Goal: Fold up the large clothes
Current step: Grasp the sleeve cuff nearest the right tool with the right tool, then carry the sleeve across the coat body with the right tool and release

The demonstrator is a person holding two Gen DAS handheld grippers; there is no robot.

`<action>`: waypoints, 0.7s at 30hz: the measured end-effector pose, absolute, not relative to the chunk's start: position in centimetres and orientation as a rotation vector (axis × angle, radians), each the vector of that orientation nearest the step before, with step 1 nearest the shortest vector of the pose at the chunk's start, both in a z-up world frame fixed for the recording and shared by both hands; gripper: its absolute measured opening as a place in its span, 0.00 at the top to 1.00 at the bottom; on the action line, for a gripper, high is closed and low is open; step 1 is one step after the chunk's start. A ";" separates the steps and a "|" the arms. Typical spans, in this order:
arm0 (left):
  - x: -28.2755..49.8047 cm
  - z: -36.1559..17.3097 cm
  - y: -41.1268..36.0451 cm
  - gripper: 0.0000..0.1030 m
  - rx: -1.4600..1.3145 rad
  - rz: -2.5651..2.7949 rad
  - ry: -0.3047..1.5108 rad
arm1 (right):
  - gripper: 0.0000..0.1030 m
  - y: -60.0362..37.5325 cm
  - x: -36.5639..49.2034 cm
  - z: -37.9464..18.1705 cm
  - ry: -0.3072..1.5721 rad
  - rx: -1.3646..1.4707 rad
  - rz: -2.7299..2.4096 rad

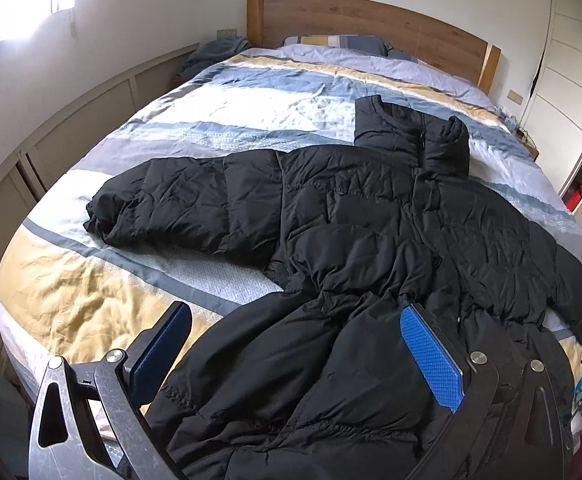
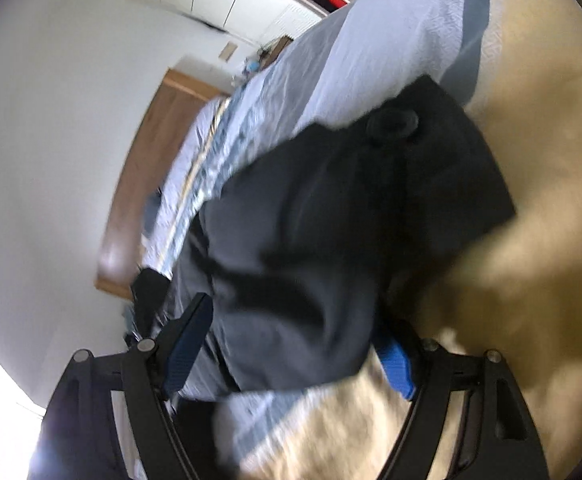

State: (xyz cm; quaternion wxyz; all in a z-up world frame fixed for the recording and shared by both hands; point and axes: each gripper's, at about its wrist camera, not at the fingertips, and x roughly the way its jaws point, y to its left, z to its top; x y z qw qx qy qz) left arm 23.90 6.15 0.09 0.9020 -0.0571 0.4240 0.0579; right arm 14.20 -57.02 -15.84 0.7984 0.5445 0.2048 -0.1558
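One black puffer jacket (image 1: 371, 216) is lying spread across the striped bed (image 1: 103, 304), its left sleeve (image 1: 179, 200) reaching outward. The left tongs (image 1: 295, 364) are standing wide open over the hem, gripping nothing. The right tongs (image 2: 291, 356) are straddling dark cloth; blur is hiding whether they are pinching it. Being soft, bulky and slippery, the jacket is probably best taken by hem or cuff.
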 end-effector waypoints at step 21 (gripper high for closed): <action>22.4 1.9 6.9 0.09 -0.220 0.009 0.767 | 0.92 -47.6 22.1 -0.6 0.438 0.778 -0.112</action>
